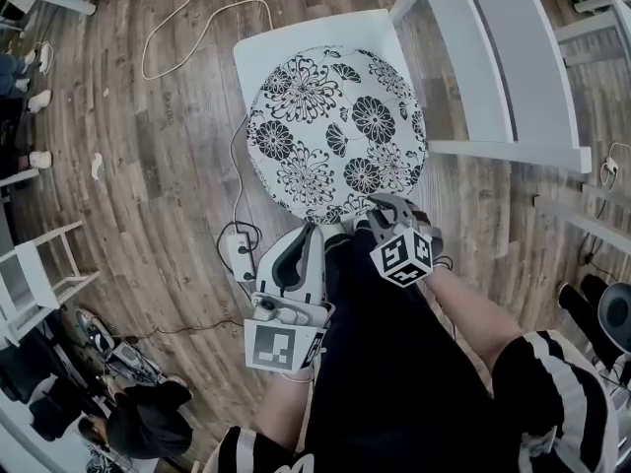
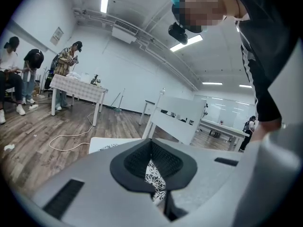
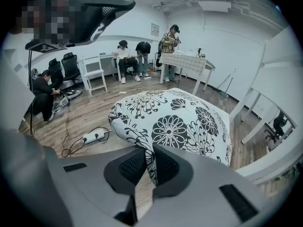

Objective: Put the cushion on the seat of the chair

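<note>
A wood-plank floor point(image 1: 148, 166) runs under everything, in a bright white-walled room where the gripper views show people around a table far off.

The cushion point(image 1: 335, 131), round and printed with black flowers on white, is spread over the white chair seat point(image 1: 258, 55). Only the seat's far-left corner shows bare. The cushion's near rim reaches out past the seat toward the person, and the right gripper view shows floor beneath that rim.

Both tools grip this near rim. The left gripper point(image 1: 314, 227) has its jaws closed on a fold of the printed cloth, seen between the dark pads in its own view point(image 2: 154, 174). The right gripper point(image 1: 380, 205) pinches a thin pleat of the same edge point(image 3: 147, 167). The two sit side by side, about equally near.

The rest of the cushion lies straight ahead of both jaws. The slatted chair back point(image 1: 493, 67) stands at the right of the head view. Squaring the cushion probably means carrying it forward onto the seat and a little toward the bare left corner.

A power strip point(image 1: 240, 256) and a white cable point(image 1: 187, 28) lie on the floor to the left, apart from the chair.
</note>
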Available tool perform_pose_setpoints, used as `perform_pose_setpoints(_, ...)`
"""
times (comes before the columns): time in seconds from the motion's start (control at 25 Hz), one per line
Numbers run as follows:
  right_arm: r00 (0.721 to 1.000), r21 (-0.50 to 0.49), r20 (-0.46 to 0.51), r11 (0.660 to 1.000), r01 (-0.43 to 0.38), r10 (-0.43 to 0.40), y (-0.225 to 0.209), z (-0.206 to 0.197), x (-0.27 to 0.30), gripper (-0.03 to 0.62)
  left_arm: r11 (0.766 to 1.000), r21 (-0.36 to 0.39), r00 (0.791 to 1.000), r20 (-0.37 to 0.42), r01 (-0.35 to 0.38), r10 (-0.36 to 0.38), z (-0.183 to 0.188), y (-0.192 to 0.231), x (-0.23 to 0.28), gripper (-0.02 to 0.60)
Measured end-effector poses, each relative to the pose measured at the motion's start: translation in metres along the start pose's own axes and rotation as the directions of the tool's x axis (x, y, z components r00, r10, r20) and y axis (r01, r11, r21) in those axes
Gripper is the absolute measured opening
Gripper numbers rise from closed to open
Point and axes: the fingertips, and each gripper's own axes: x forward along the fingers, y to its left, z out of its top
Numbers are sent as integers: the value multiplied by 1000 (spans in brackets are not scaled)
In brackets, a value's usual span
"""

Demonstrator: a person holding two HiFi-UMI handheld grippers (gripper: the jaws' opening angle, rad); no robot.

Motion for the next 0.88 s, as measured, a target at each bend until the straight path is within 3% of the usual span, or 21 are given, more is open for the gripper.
perform_pose_setpoints(0.88, 999, 20, 15, 999, 42, -42, 1, -9, 20, 32, 999, -19, 999, -3, 45, -46, -24, -24, -17, 3)
